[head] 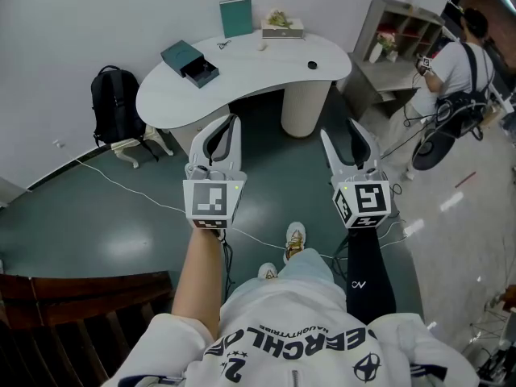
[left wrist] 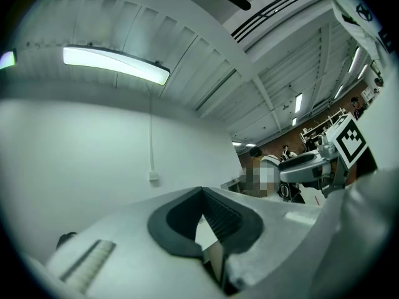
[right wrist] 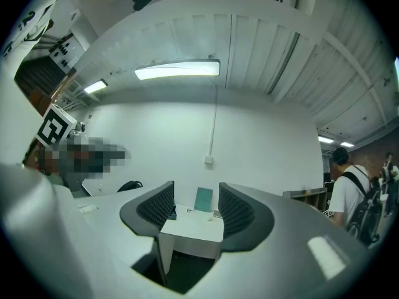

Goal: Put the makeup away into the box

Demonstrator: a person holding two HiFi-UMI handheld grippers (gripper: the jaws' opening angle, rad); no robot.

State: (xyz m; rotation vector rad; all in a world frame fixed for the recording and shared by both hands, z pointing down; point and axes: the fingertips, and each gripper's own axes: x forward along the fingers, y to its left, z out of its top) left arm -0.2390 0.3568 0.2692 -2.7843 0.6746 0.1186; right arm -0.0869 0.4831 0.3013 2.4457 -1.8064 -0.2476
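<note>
A white curved table (head: 242, 79) stands ahead of me across the green floor. On it lies a teal box (head: 189, 61) with its dark drawer pulled out. A teal upright card (head: 236, 17) and a small flower box (head: 282, 27) sit at the back edge, and small makeup pieces (head: 313, 65) lie scattered. Both grippers hang in the air, well short of the table. My left gripper (head: 232, 121) is shut, its tips (left wrist: 201, 190) meeting on nothing. My right gripper (head: 339, 129) is open and empty; between its pads (right wrist: 234, 207) I see the table (right wrist: 193, 226) and the card (right wrist: 203, 199).
A black backpack (head: 117, 95) leans by the wall at the left, with a white cable (head: 121, 185) trailing over the floor. A shelf unit (head: 395, 35) and a person (head: 451, 71) with gear are at the right. A wooden chair (head: 81, 297) stands at my lower left.
</note>
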